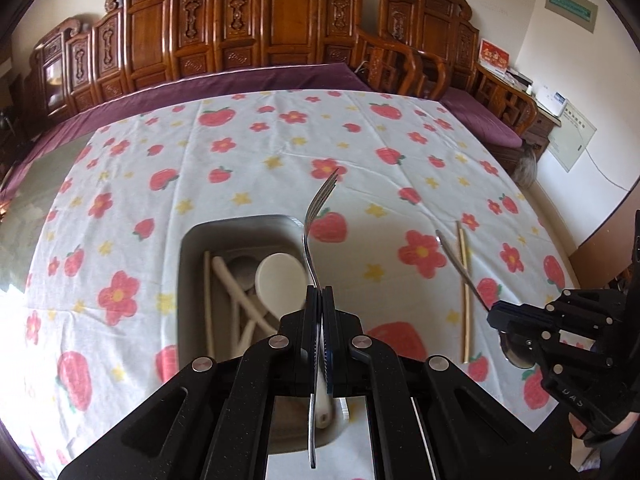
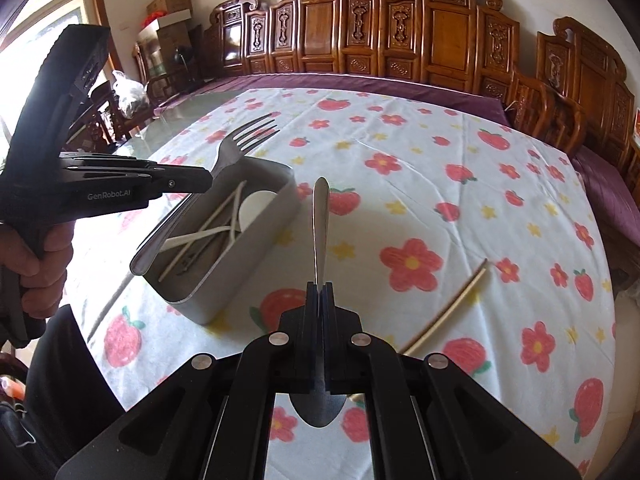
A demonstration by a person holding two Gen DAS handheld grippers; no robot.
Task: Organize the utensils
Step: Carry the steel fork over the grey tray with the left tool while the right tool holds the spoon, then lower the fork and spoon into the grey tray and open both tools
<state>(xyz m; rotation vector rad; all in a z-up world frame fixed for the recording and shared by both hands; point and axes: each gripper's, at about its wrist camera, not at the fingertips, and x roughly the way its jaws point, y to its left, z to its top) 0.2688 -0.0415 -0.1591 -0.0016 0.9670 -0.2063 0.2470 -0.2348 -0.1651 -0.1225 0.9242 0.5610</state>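
Now the left hand-held gripper is clamped on a fork above the grey tin of white utensils, while right of the tin the right hand-held gripper pinches a metal spoon, and a chopstick lies on the counter.

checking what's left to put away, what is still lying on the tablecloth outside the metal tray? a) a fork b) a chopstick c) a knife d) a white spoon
b: a single chopstick lies on the flowered tablecloth to the right of the metal tray, while the fork is clamped in the left hand-held gripper and the white spoon is already in the tray.
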